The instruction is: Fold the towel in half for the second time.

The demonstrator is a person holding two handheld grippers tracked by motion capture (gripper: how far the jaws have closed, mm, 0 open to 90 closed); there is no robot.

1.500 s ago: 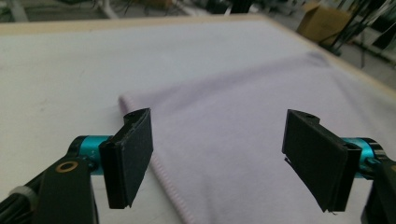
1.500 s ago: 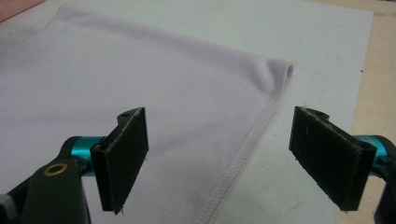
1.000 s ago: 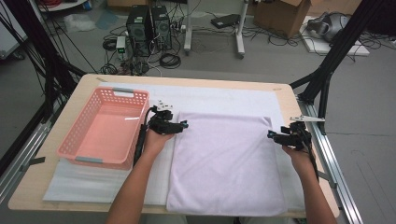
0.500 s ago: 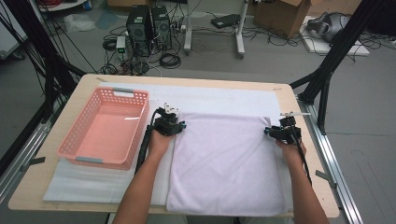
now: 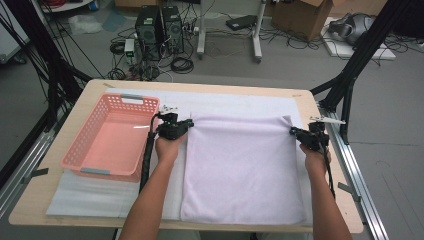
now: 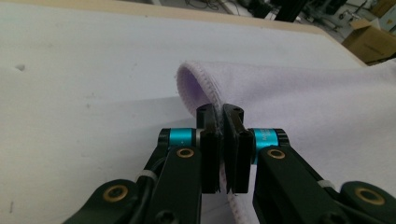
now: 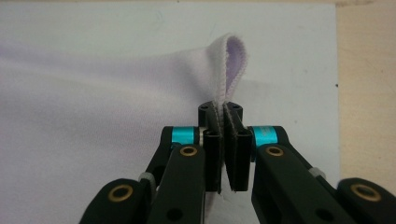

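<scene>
The lilac towel (image 5: 242,167) lies flat on the desk (image 5: 300,97), right of the pink basket (image 5: 107,137). Each far corner has just been clamped: left hand-held gripper (image 6: 223,114), right hand-held gripper (image 7: 224,112). Both corners should be raised together, evenly, so the fold stays square.

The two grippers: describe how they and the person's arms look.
Both the left gripper and the right gripper are black, with two flat black fingers, a turquoise ring beside each and brass-coloured bolts on the links. A black cable trails from the left one along the forearm. The forearms are bare, no sleeves.
</scene>
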